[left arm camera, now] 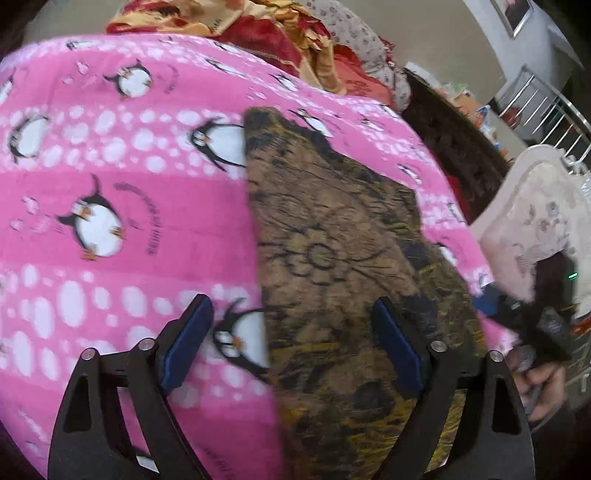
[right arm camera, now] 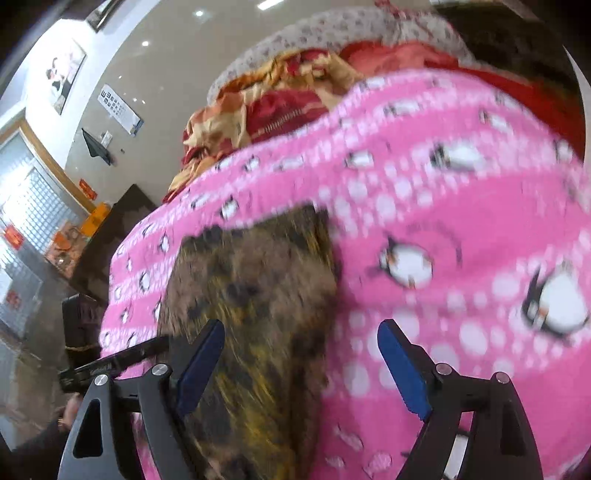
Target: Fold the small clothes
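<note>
A small brown garment (left arm camera: pixel 332 258) with black and yellow print lies flat on a pink penguin blanket (left arm camera: pixel 110 184). My left gripper (left arm camera: pixel 291 343) is open and empty, hovering above the garment's near left edge. In the right wrist view the same garment (right arm camera: pixel 258 295) lies on the blanket (right arm camera: pixel 443 221); the view is blurred. My right gripper (right arm camera: pixel 301 365) is open and empty above the garment's near right edge. The right gripper's body and the hand on it show in the left wrist view (left arm camera: pixel 535 332). The left gripper's body shows in the right wrist view (right arm camera: pixel 110 363).
A red and gold quilt (left arm camera: pixel 277 33) and a floral pillow (left arm camera: pixel 354 37) are heaped behind the blanket. A white upholstered chair (left arm camera: pixel 535 206) stands at the right. A dark cabinet (right arm camera: pixel 118 229) stands to the left in the right wrist view.
</note>
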Available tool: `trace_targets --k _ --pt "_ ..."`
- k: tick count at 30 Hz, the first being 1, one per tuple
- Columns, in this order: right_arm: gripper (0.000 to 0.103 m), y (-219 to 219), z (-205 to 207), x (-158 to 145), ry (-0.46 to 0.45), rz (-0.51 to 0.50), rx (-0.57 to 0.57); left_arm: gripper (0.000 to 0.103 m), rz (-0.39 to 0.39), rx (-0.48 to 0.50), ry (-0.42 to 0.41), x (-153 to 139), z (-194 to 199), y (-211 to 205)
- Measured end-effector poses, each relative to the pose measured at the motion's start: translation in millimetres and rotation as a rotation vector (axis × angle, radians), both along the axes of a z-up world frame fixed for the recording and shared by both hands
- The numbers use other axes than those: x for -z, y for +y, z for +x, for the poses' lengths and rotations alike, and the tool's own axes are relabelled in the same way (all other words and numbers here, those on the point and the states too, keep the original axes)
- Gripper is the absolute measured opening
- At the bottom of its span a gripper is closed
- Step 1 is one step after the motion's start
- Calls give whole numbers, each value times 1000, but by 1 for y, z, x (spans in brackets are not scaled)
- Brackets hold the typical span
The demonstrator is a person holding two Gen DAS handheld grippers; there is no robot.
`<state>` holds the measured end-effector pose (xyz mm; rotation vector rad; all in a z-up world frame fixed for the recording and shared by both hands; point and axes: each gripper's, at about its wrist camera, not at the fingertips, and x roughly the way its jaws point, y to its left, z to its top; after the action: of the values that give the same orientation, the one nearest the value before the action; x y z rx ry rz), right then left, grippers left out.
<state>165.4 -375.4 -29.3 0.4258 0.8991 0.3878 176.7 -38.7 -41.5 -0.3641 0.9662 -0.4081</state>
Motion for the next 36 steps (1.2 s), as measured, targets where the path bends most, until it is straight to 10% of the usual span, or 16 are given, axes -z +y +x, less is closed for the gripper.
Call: trace_targets --k 10,20,24,29,36 --pt "82 8 33 45 48 247 -194 89 -201 102 65 2 23 -14" --pt "76 25 59 49 70 323 -332 84 -143 66 -2 -3 17 -16" --pt "47 15 68 60 94 331 -268 69 -203 25 13 9 24 -1" --pt "47 34 80 55 56 255 -241 26 -170 -16 31 11 21 7" --pt "25 42 70 41 54 266 -222 20 -158 -12 -31 -17 3 19"
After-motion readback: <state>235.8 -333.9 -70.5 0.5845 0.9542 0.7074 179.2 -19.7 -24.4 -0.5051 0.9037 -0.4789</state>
